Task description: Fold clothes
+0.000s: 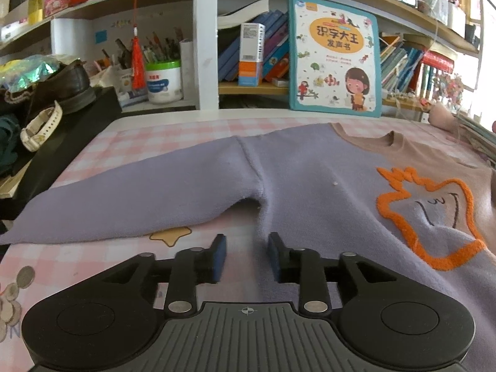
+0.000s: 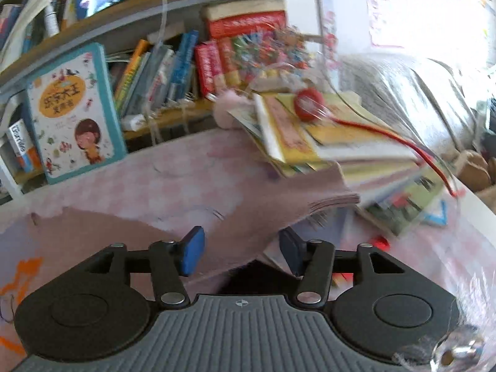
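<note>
**Sweater spread flat, sleeves out**

On the pink checked table cover (image 1: 130, 142) the sweater (image 1: 310, 173) lies face up, its lilac sleeve (image 1: 124, 198) stretched sideways, likely so it can be folded inward. Left gripper (image 1: 247, 255) hovers at the lilac side edge, jaws apart and empty. Right gripper (image 2: 241, 252), jaws apart, straddles the brown sleeve (image 2: 279, 207) without pinching it; the cuff rests against a book stack (image 2: 325, 142), which crowds that side.
</note>
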Demonstrator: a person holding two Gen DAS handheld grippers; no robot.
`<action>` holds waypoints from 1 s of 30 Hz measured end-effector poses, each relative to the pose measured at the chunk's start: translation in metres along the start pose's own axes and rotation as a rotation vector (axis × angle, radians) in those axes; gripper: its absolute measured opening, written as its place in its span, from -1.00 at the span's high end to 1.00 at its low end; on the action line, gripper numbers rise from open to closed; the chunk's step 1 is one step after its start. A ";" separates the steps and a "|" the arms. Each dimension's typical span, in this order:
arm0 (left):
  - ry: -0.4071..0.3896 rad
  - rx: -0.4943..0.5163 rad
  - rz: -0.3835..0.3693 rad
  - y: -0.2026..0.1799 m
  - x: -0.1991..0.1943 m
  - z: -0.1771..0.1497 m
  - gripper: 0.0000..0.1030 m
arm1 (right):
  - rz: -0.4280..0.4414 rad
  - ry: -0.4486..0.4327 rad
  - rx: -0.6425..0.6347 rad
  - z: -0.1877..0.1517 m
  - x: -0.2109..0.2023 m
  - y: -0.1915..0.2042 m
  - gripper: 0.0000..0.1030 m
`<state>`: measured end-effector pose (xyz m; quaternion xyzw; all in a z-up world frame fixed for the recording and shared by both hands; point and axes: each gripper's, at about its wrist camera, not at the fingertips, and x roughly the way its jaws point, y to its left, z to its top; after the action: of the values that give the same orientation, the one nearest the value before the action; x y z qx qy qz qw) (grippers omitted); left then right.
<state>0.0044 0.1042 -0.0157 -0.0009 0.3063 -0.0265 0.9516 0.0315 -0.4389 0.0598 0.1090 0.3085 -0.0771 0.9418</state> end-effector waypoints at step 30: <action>0.002 -0.003 -0.008 -0.001 0.001 0.000 0.12 | -0.035 0.019 0.150 -0.016 -0.011 -0.040 -0.04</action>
<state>0.0048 0.1029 -0.0165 -0.0033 0.3075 -0.0299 0.9511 0.0051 -0.4725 0.0473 0.1746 0.3126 -0.1151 0.9266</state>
